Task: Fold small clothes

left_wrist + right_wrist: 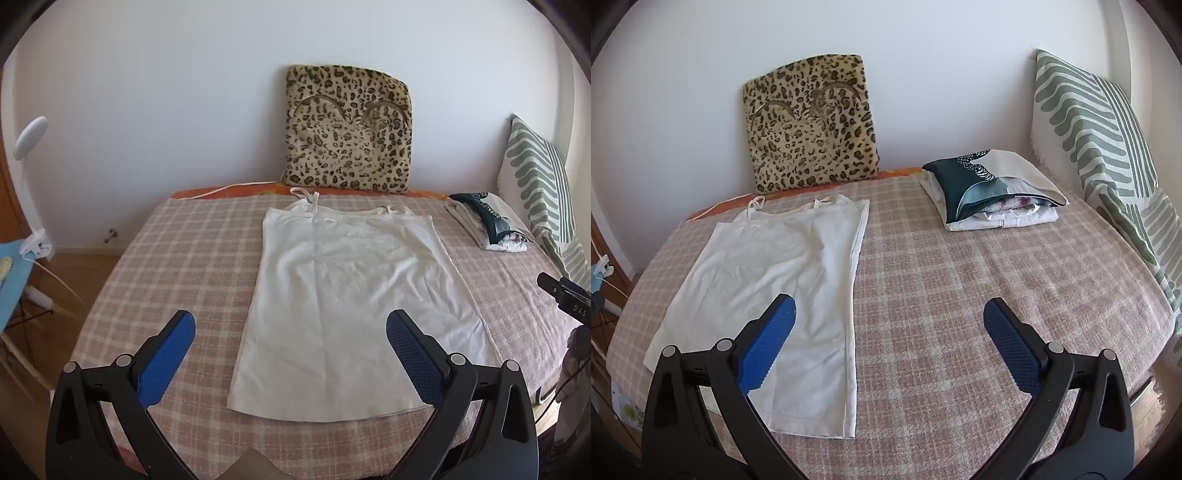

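Note:
A white strappy top point(343, 295) lies flat and unfolded on the checked bedspread point(177, 258), straps toward the wall, hem toward me. My left gripper point(290, 328) hovers open above its lower half, one blue pad over bare spread on the left, the other over the fabric. In the right wrist view the same top point(783, 288) lies at the left; my right gripper point(888, 314) stands open above its right edge and the checked bedspread point(960, 295), nothing between the jaws. The right gripper's black tip point(561, 295) shows at the right edge of the left wrist view.
A pile of folded clothes point(993, 192) rests at the back right of the bed. A leopard-print cushion point(812, 125) leans on the wall, a green-striped pillow point(1100, 147) at the right. A white clip lamp point(31, 184) and wooden floor lie beyond the bed's left edge.

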